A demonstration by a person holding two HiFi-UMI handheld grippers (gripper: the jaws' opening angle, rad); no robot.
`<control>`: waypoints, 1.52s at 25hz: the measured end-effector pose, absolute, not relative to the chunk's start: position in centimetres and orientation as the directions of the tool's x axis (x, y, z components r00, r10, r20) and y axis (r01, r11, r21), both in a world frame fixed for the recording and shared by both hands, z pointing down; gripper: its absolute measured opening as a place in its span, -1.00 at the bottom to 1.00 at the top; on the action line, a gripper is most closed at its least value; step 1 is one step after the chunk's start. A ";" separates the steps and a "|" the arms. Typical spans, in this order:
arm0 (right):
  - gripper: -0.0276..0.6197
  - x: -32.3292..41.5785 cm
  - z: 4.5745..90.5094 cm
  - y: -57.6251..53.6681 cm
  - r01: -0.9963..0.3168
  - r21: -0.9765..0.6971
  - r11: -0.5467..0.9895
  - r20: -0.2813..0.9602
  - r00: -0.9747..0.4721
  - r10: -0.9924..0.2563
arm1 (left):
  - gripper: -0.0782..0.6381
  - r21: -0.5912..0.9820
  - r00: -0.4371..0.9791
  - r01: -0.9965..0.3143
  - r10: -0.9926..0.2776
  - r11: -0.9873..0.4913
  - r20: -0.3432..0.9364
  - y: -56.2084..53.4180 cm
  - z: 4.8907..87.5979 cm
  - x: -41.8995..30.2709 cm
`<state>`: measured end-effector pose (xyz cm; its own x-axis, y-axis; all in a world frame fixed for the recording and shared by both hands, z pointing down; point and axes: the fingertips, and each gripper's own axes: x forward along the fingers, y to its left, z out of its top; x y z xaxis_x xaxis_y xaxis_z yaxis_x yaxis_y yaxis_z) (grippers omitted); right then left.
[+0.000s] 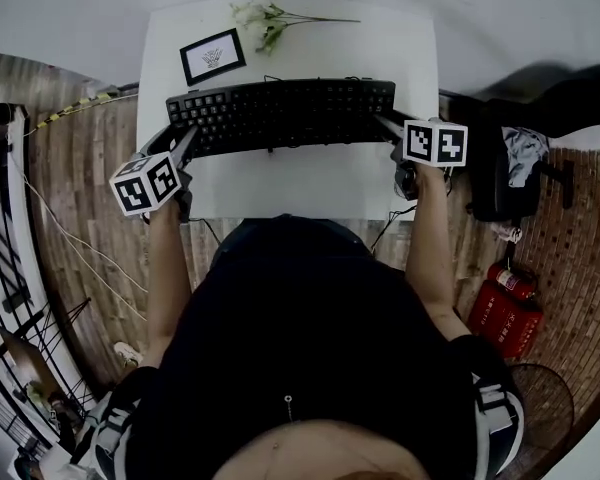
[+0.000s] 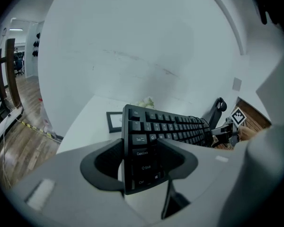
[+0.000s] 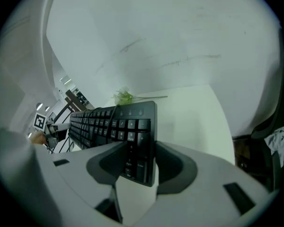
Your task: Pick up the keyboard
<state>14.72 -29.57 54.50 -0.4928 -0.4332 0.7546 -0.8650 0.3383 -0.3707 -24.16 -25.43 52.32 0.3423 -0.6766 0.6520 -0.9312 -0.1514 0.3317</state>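
Keyboard (image 1: 280, 113) hung across the upper middle of the head view, black and long, with one gripper at each short end, over the white table (image 1: 300, 183). It looked to be just clear of the table top rather than resting on it, though the gap under it could not be made out for certain.

The left gripper (image 1: 185, 146) came in from the left of that view. In the left gripper view its dark pads (image 2: 109, 157) were clamped on the end of the keyboard (image 2: 165, 129) that carries the Tab, Caps Lock and Shift keys, one jaw on the key face and the other on the underside.

The right gripper (image 1: 388, 125) did the same from the right. In the right gripper view its jaws were pressed on the number-pad end of the keyboard (image 3: 109, 122), which filled the gap between them.

Gripping both ends made sense for a board this long and thin. A single hold at one end would likely let it sag or twist, and two holds kept it roughly level.

A small framed picture (image 1: 212, 56) and a sprig of flowers (image 1: 265, 20) lay beyond it near the table's far edge, at the top of the head view and apart from the keyboard.
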 end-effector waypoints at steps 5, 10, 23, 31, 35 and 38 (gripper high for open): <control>-0.35 15.4 49.5 -30.2 -0.873 -0.319 0.370 0.692 -0.481 -0.538 | -0.13 0.311 0.349 -0.929 -0.751 -0.201 0.560 -26.3 47.9 -23.6; -0.35 15.9 44.3 -30.2 -0.873 -0.268 0.408 0.606 -0.482 -0.632 | -0.13 0.278 0.359 -0.927 -0.813 -0.252 0.459 -26.8 43.4 -22.9; -0.35 17.1 35.2 -28.8 -0.889 -0.141 0.436 0.377 -0.456 -0.806 | -0.13 0.113 0.352 -0.935 -0.916 -0.336 0.191 -25.8 33.4 -21.6; -0.35 18.6 32.9 -27.6 -0.894 -0.060 0.443 0.245 -0.444 -0.862 | -0.13 0.053 0.340 -0.940 -0.937 -0.336 0.077 -24.0 31.5 -20.0; -0.35 19.0 32.2 -26.8 -0.893 -0.034 0.448 0.178 -0.447 -0.877 | -0.13 0.018 0.327 -0.945 -0.945 -0.327 0.026 -22.8 30.7 -19.6; -0.36 19.2 32.1 -26.5 -0.894 -0.023 0.447 0.145 -0.445 -0.884 | -0.13 0.002 0.323 -0.946 -0.946 -0.323 -0.003 -22.4 30.5 -19.4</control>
<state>19.23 -26.53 32.08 -0.4454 -0.8835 0.1449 -0.8942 0.4470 -0.0229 -19.38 -22.38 30.47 0.3230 -0.9464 -0.0032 -0.9464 -0.3230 0.0016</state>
